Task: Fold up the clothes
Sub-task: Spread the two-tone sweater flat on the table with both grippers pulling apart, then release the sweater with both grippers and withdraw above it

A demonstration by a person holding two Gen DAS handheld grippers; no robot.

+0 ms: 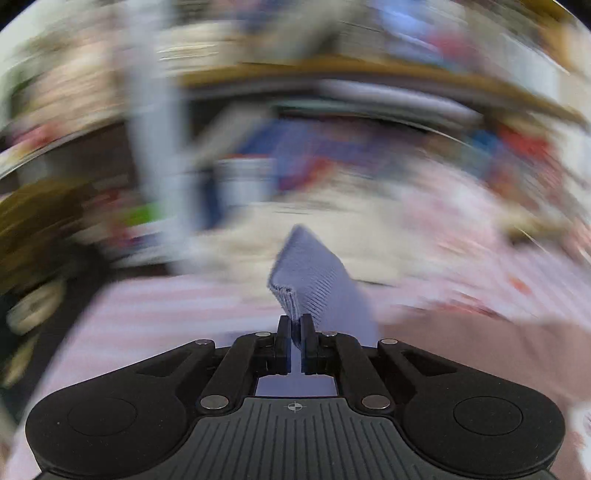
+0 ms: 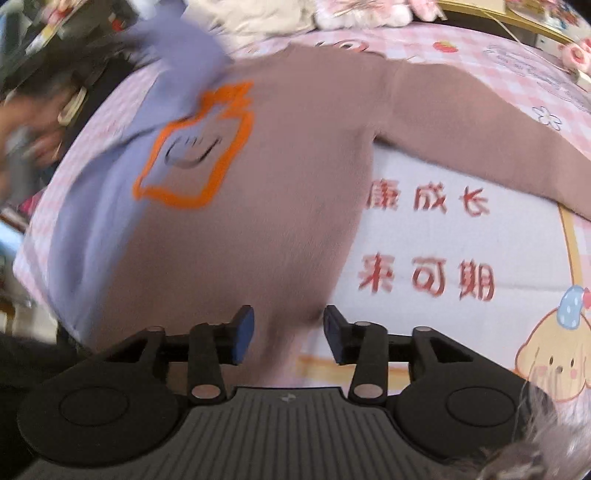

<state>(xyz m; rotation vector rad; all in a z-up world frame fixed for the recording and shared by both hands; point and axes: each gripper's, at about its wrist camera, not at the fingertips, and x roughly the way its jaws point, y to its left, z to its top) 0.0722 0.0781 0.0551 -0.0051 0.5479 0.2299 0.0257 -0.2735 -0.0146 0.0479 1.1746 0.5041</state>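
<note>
Left gripper [image 1: 294, 326] is clamped on the lilac cuff [image 1: 308, 275] of the sweater: jaws nearly together, ribbed knit edge pinched between the pads, cuff sticking up and ahead of the tips, tilted slightly right. Everything past it in the left wrist view is motion-smeared; only pink-white striped bedding [image 1: 155, 314] below-left of the jaws and a brown patch of sweater [image 1: 480, 350] to the lower right can be made out. Right gripper [image 2: 289, 338] is released, jaws spread wide, nothing between the pads. Fingers [image 2: 243, 334] hover over the hem area of the sweater [image 2: 280, 192], which lies spread on the bed ahead of the claw; can't tell if tips touch fabric. Sweater body is brown, with an orange outline print [image 2: 195, 147] ahead-left of the jaws and a lilac panel [image 2: 107, 221] along its left side. Lilac sleeve [image 2: 177, 55] is lifted far ahead-left, blurred. Brown sleeve [image 2: 480, 147] stretches flat ahead-right. Sheet [image 2: 461, 240] right of the claw is white with red characters and a cartoon dog [image 2: 550, 358] at near right. Plush toys [image 2: 354, 11] sit at the far edge of the bed.
</note>
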